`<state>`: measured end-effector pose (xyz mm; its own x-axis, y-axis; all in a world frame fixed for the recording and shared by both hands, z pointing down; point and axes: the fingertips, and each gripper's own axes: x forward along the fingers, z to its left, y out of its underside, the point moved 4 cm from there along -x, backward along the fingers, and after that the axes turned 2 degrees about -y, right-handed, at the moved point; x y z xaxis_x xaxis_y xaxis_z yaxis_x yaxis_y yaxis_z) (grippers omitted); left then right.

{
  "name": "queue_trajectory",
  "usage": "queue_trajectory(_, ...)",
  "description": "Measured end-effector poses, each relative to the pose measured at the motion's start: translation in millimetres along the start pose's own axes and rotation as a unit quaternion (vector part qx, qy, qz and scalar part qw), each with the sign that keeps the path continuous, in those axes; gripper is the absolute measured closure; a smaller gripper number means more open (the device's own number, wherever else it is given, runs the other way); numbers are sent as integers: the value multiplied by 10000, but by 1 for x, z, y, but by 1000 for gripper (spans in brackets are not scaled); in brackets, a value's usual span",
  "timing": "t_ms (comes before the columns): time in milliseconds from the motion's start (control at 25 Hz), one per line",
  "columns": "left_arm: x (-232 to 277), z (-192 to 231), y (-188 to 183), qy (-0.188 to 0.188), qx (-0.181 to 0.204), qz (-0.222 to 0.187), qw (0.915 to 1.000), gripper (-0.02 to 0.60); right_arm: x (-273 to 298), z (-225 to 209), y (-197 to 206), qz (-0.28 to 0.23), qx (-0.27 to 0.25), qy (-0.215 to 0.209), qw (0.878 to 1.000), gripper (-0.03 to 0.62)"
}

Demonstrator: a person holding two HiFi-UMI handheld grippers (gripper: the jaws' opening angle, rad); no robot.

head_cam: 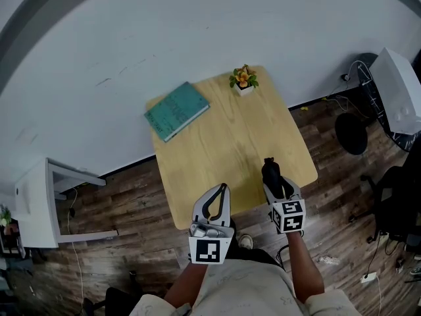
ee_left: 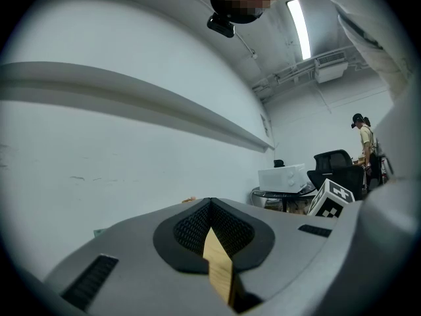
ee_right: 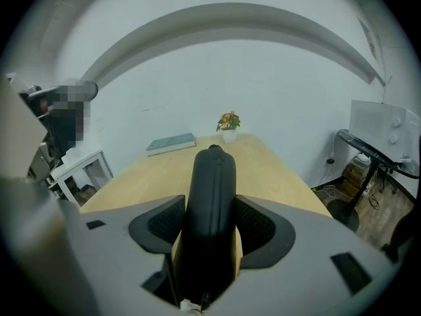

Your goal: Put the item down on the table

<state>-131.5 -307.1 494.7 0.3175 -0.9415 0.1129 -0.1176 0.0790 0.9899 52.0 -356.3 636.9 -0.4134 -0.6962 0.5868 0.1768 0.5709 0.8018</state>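
Floor, left of the surface (head_cam: 217, 143): a white shelf unit (head_cam: 39, 203) stands well apart from the work area.

Surface, far left corner: a teal book (head_cam: 176, 110) lies flat, turned at an angle to the edges, with one corner reaching past the far left edge.

Near edge, left of centre: the left tongs (head_cam: 223, 188) are held over the rim of the surface. Their tips are together and they grip nothing; only a sliver of the wooden top shows through the gap behind the tips.

Far edge, centre-right: a small potted plant (head_cam: 243, 79) with orange flowers stands upright in a white pot.

Near right part of the surface: the right tongs (head_cam: 275, 184) are clamped on the black case (head_cam: 270, 172), with one pad on each of its long sides. The case is over the surface, pointing towards the far edge. Whether its underside touches the wood cannot be told. The book and plant are both well apart from it, at the far side.

The case is matt black, elongated and round-ended. A seam runs along its middle, and it sticks out well beyond the pads.

Right, off the surface: a white microwave (head_cam: 401, 87) sits on a stand, with cables on the floor just beside it.
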Motion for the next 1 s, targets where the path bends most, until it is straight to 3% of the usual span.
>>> queue_trajectory(440,7,-3,8,87,-143,76,9998,574,27,3,18,577,150,-180,9981,341)
queue_trajectory(1000,12,-4,5,115,-146,-7,9998,575,30,-2,17,508,330,-196,9980,330)
